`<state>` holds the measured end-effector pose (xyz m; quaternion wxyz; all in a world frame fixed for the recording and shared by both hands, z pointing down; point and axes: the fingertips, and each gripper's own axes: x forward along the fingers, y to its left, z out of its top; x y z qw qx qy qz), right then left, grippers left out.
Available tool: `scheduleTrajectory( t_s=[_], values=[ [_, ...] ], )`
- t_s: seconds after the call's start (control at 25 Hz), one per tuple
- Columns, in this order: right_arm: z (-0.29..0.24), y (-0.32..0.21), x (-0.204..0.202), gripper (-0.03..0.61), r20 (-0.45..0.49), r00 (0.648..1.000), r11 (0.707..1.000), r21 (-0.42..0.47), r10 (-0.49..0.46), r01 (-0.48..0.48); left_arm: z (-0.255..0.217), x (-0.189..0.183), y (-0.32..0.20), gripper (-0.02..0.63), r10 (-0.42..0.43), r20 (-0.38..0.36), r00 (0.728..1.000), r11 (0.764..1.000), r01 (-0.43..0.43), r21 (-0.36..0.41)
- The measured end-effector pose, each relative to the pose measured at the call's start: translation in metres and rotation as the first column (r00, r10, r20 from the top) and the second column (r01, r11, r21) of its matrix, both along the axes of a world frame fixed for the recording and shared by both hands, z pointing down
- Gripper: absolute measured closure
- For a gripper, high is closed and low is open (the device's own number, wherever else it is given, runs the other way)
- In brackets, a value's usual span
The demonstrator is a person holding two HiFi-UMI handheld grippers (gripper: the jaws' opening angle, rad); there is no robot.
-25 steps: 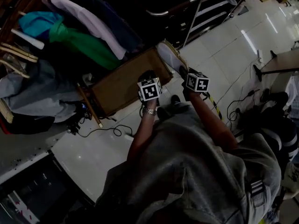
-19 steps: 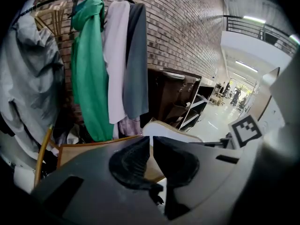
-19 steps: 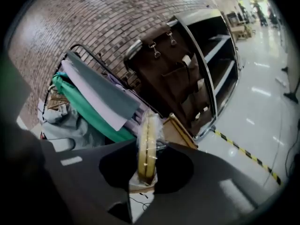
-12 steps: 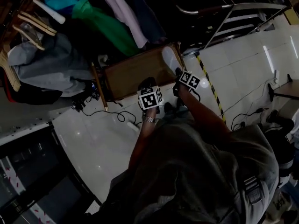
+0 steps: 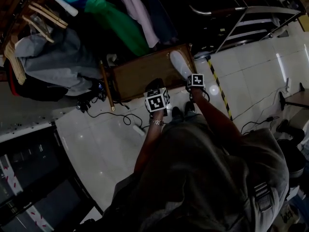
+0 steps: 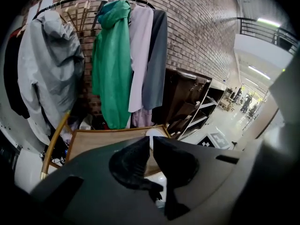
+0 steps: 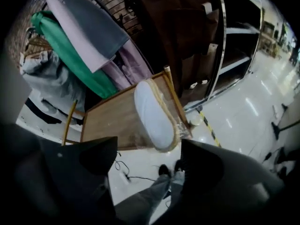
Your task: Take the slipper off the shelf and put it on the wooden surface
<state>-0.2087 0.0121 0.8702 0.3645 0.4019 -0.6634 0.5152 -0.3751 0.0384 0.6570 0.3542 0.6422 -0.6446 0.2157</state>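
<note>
Slipper (image 7: pixel 154 114) rests on wooden surface (image 7: pixel 110 121), right gripper's (image 7: pixel 149 146) fingers apart near it, left gripper's (image 6: pixel 151 143) fingers together.

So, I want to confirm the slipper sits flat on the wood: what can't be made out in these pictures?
- Left gripper view: the left gripper's shut jaws hide nearly all of the slipper.
- Head view: dim, slipper small; its contact with the wooden surface is unclear.
- Right gripper view: the slipper's own body hides its underside.
- Shelf: its inside is too dark.
</note>
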Motion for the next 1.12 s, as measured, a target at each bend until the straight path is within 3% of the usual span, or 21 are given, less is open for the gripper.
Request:
scheduleTrajectory(
  t_s=[0.08, 0.16, 0.2, 0.28, 0.32, 0.4, 0.48, 0.72, 1.12],
  values=[
    [-0.021, 0.010, 0.023, 0.192, -0.078, 0.997, 1.000, 0.008, 0.017, -0.016, -0.005, 0.009, -0.008, 0.586, 0.028, -0.008, 1.000, 1.000, -0.028, 0.014],
    [-0.052, 0.010, 0.032, 0.242, -0.052, 0.996, 0.997, 0.043, 0.069, -0.067, -0.008, 0.022, -0.020, 0.586, 0.066, -0.015, 0.998, 0.997, -0.065, 0.028],
    [-0.070, 0.004, 0.027, 0.302, 0.003, 0.997, 0.994, 0.080, 0.080, -0.080, -0.010, 0.029, -0.026, 0.586, 0.085, -0.021, 0.996, 0.996, -0.085, 0.035],
    [-0.117, -0.016, 0.007, 0.540, 0.140, 0.989, 0.978, 0.190, 0.056, -0.083, -0.013, 0.046, -0.039, 0.586, 0.122, -0.050, 0.991, 0.992, -0.119, 0.044],
    [-0.140, -0.025, -0.002, 0.575, 0.176, 0.984, 0.965, 0.250, 0.029, -0.073, -0.014, 0.055, -0.044, 0.586, 0.136, -0.071, 0.988, 0.990, -0.133, 0.048],
    [-0.178, -0.039, -0.011, 0.578, 0.155, 0.987, 0.933, 0.360, -0.038, -0.021, -0.017, 0.073, -0.052, 0.586, 0.160, -0.103, 0.982, 0.986, -0.156, 0.051],
    [-0.201, -0.041, -0.011, 0.578, 0.102, 0.991, 0.910, 0.413, -0.083, 0.034, -0.015, 0.092, -0.052, 0.586, 0.193, -0.108, 0.975, 0.981, -0.189, 0.045],
    [-0.221, -0.033, -0.005, 0.578, 0.061, 0.991, 0.896, 0.437, -0.122, 0.083, -0.022, 0.127, -0.056, 0.586, 0.290, -0.095, 0.952, 0.957, -0.285, 0.059],
    [-0.231, -0.030, 0.006, 0.578, 0.096, 0.987, 0.881, 0.468, -0.129, 0.070, -0.029, 0.137, -0.056, 0.586, 0.313, -0.082, 0.946, 0.948, -0.306, 0.084]
  ],
)
